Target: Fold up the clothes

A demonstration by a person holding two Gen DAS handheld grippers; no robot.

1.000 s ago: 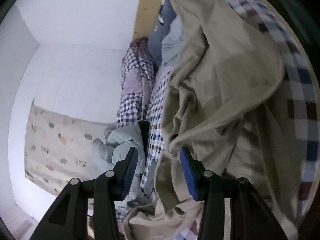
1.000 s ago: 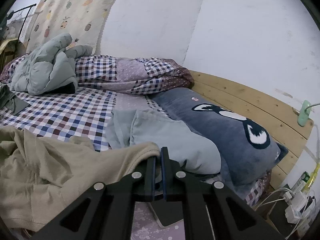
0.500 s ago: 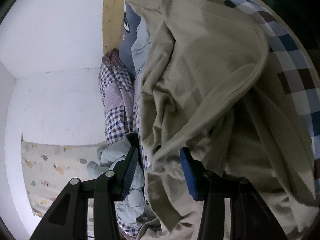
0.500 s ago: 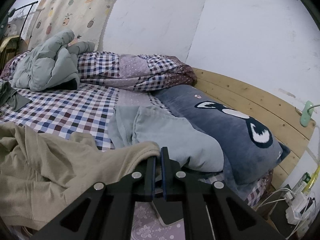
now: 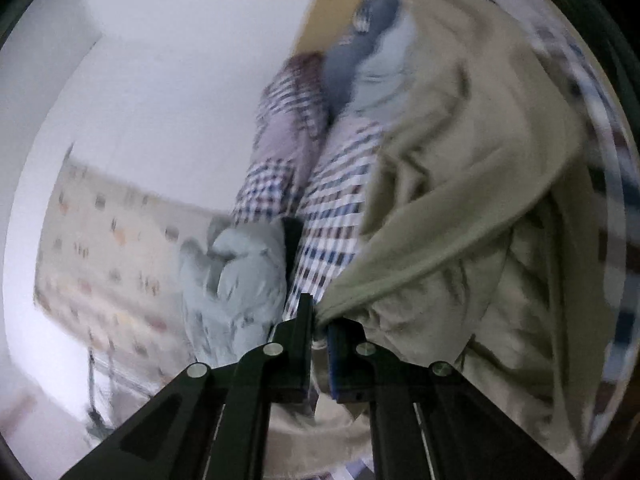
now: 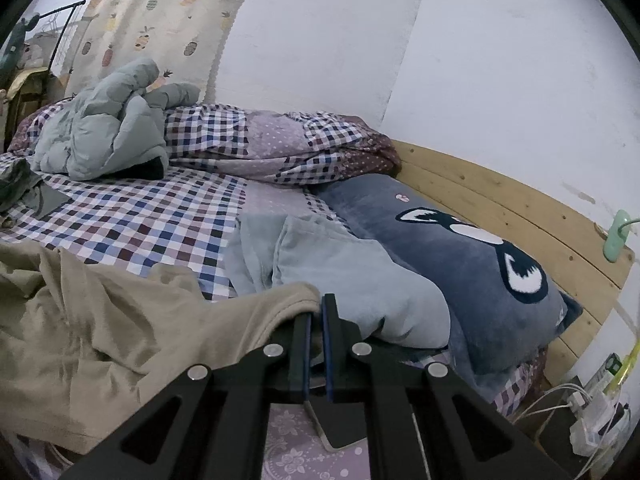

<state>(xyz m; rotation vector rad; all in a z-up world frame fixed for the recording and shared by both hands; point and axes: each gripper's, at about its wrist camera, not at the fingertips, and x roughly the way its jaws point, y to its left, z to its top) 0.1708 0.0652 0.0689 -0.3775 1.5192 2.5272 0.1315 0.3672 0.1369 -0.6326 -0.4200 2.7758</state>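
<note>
Khaki garment: one edge pinched in the closed jaws of the right gripper; another edge clamped in the jaws of the left gripper, which have just been closing on the cloth. Rest of garment lies crumpled on the checked bed sheet. Beside it: pale blue folded cloth, grey pillow, puffy jacket.

Black angular tongs, blue pads (silver screws at the joints)
</note>
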